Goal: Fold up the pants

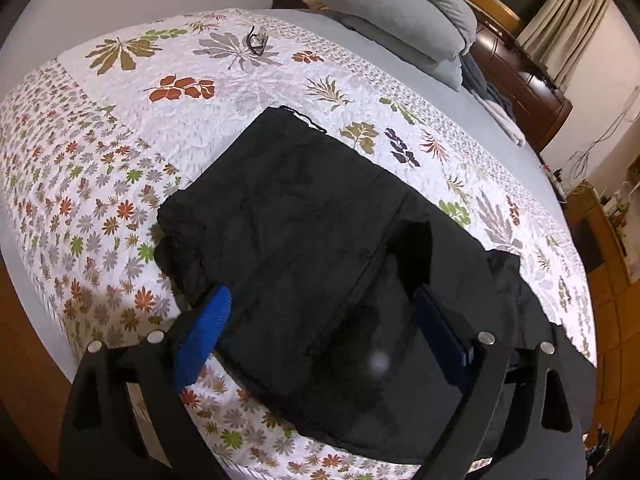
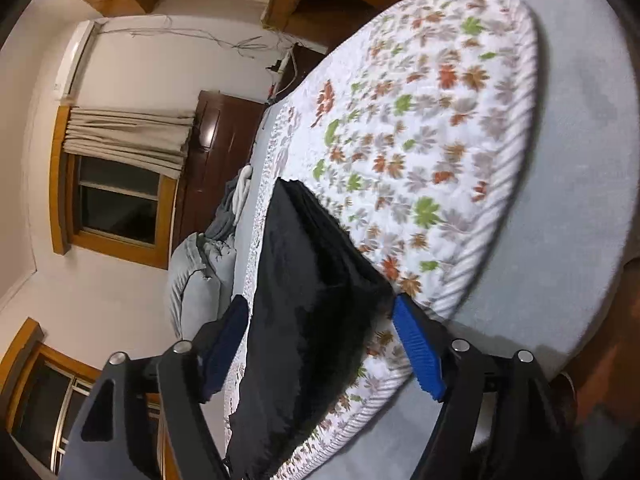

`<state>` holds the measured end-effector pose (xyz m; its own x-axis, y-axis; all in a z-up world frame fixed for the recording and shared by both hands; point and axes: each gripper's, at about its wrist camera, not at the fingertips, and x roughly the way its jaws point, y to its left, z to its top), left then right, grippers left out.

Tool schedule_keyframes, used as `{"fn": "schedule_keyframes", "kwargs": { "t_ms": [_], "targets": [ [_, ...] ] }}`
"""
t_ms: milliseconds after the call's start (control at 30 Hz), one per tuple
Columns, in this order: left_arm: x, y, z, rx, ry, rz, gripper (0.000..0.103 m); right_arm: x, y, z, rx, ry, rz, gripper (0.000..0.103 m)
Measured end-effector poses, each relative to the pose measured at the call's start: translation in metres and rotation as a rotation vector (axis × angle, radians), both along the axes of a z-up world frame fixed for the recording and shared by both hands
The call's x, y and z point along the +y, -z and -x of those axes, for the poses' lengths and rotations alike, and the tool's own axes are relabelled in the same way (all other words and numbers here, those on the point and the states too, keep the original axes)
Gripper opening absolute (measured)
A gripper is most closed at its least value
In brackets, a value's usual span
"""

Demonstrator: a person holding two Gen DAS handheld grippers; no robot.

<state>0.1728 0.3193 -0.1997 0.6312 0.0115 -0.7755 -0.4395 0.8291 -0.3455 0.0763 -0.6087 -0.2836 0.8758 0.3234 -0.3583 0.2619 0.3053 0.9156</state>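
A bedroom is shown; a floral quilt [image 1: 132,152] covers the bed. Black pants [image 1: 304,248] lie folded at centre frame, a loose part trailing toward lower right. The left gripper [image 1: 320,328] is spread wide over the near end, nothing clamped. The right gripper [image 2: 320,344] is likewise parted, cloth between its jaws but unpinched. A fold is judged just laid; regrasping for another is indicated. Open quilt remains at upper left.

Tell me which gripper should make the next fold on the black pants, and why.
Probably the left gripper: it hangs open directly above the folded pants, fabric between its blue fingers. The right gripper is open too, but it views the pants edge-on from the quilt's side.
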Motion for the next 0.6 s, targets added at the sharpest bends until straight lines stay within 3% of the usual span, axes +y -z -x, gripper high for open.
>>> {"fn": "schedule_keyframes", "kwargs": {
  "t_ms": [167,267,600],
  "targets": [
    [0.001,0.000,0.001,0.006,-0.011,0.003,0.092,0.003,-0.005,-0.018,-0.022,-0.038,0.019,0.076],
    [0.002,-0.001,0.004,0.004,-0.023,0.008,0.092,0.001,0.007,-0.013,-0.032,-0.033,-0.008,0.068],
    [-0.002,0.001,0.008,-0.004,-0.050,0.001,0.092,0.008,0.013,-0.032,-0.103,-0.040,-0.005,0.071]
  ]
}}
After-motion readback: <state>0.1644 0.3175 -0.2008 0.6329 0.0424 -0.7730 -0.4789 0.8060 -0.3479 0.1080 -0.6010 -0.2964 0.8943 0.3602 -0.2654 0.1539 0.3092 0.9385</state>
